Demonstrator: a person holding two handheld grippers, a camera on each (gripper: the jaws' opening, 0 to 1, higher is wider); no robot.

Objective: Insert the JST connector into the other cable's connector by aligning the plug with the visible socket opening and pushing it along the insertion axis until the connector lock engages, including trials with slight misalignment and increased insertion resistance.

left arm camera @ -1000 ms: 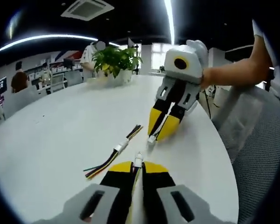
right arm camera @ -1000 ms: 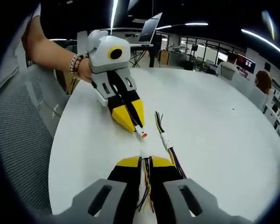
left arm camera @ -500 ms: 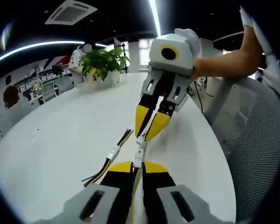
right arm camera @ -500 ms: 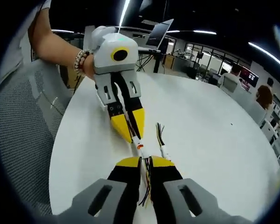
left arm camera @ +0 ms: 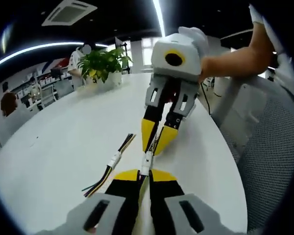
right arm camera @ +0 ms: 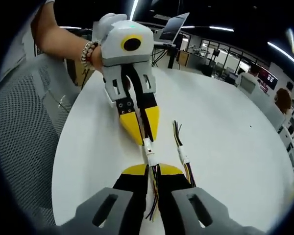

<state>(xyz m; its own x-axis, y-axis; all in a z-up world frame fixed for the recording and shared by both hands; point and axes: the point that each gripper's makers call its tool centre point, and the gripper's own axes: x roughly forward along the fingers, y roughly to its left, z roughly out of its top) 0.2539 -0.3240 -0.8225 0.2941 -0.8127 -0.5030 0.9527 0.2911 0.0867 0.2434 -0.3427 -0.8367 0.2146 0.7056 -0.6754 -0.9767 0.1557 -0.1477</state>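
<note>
Round white table [left arm camera: 63,137] carries it all: above it, the yellow-tipped right gripper [left arm camera: 154,147] and yellow-tipped left gripper [right arm camera: 143,138] meet nose to nose, each clamped on a small white JST connector. The left's connector [left arm camera: 145,169] and the right's connector [right arm camera: 150,157] touch end to end. On the table beside them lies a spare multicoloured wire cable [left arm camera: 109,165].

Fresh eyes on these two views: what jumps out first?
The two yellow-tipped grippers meeting nose to nose over the white table: the right gripper comes down from the top of the left gripper view, the left gripper from the top of the right gripper view. Between their tips the two white connectors sit end to end, seemingly touching. A spare joined cable lies on the table beside them.
</note>
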